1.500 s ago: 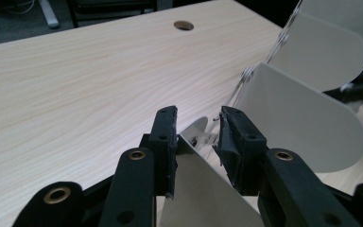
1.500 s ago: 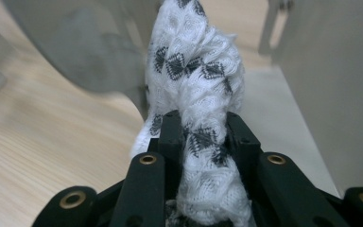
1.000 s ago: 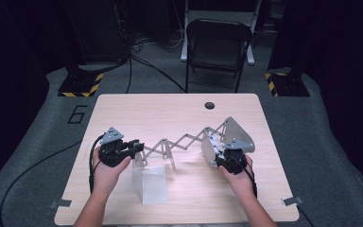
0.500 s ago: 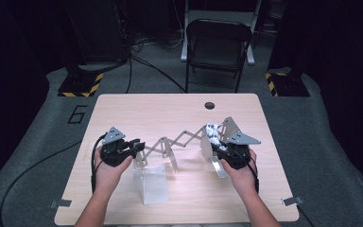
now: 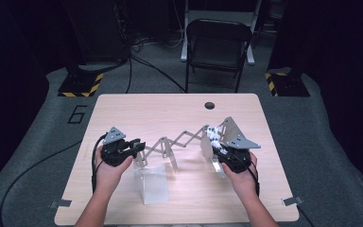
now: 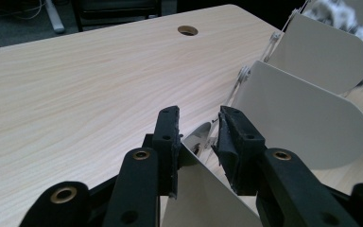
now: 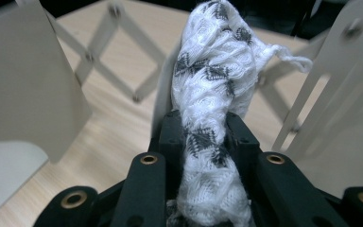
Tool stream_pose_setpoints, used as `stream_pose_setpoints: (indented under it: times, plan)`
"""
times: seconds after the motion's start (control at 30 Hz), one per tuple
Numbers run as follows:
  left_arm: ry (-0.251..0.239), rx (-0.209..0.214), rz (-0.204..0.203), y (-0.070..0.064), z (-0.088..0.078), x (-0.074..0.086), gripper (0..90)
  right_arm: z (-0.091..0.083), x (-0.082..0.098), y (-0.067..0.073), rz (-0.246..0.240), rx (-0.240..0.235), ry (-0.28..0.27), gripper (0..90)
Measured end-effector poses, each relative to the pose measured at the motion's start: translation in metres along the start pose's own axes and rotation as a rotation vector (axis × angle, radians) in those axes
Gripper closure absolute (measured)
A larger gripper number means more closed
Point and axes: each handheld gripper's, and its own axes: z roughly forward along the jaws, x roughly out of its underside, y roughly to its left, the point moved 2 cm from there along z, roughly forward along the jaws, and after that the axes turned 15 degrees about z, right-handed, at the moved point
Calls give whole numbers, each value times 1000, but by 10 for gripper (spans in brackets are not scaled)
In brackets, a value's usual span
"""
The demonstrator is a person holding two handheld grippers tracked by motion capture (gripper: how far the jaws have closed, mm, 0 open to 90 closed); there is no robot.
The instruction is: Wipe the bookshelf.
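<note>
White knitted cloth with dark flecks (image 7: 208,109), rolled into a thick twist, is clamped between the black jaws of the right gripper (image 7: 203,137); the pads press on it from both sides and its free end rises above them, with a loose loop of yarn at 2 o'clock. In the high view this right gripper (image 5: 227,150) sits at about 4 o'clock on the counter (image 5: 170,106), raised off the wood, the cloth (image 5: 212,134) poking out toward 11 o'clock, right against the end of an expanding rack (image 5: 175,144) of pale flat panels joined by a scissor lattice. The rack stretches across the counter's middle from 8 o'clock to 3 o'clock, held off the surface at its right end.

At the rack's other end, the left gripper (image 6: 198,137) is closed on the thin edge of one pale panel (image 6: 203,189), which runs up between its pads; the jaws stand only narrowly apart. Two more rounded panels (image 6: 307,123) fan out at 2 o'clock beyond it. In the high view the left gripper (image 5: 137,145) lies at 8 o'clock, with the left hand (image 5: 108,168) behind it and the right hand (image 5: 238,172) behind the other.

A clear plastic box (image 5: 151,183) stands on the counter at 6 o'clock, just in front of the rack. A round cable hole (image 5: 210,105) shows at 12 o'clock, and a folding chair (image 5: 216,42) stands beyond the counter.
</note>
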Motion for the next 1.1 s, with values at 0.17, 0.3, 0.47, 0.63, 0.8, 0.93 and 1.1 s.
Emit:
stream_pose_setpoints:
  times: [0.17,0.3,0.47,0.63,0.8,0.93,1.1]
  plan:
    - [1,1,5,0,0,0,689,6,9,-8,21,-29,47,731]
    - [-2,0,3,0,0,0,690,14,27,-16,53,-41,113,730]
    - [-7,-5,0,0,1,0,692,-5,7,-17,91,-143,20,730]
    - [-1,3,1,1,1,0,693,-9,-10,-16,71,-157,-1,730]
    - [1,7,2,1,1,0,692,8,0,-18,49,-154,129,729]
    - [-3,7,-3,1,1,0,693,10,5,-16,4,-161,157,729]
    - [-2,9,-7,2,2,0,695,-5,-12,-15,6,-209,50,729]
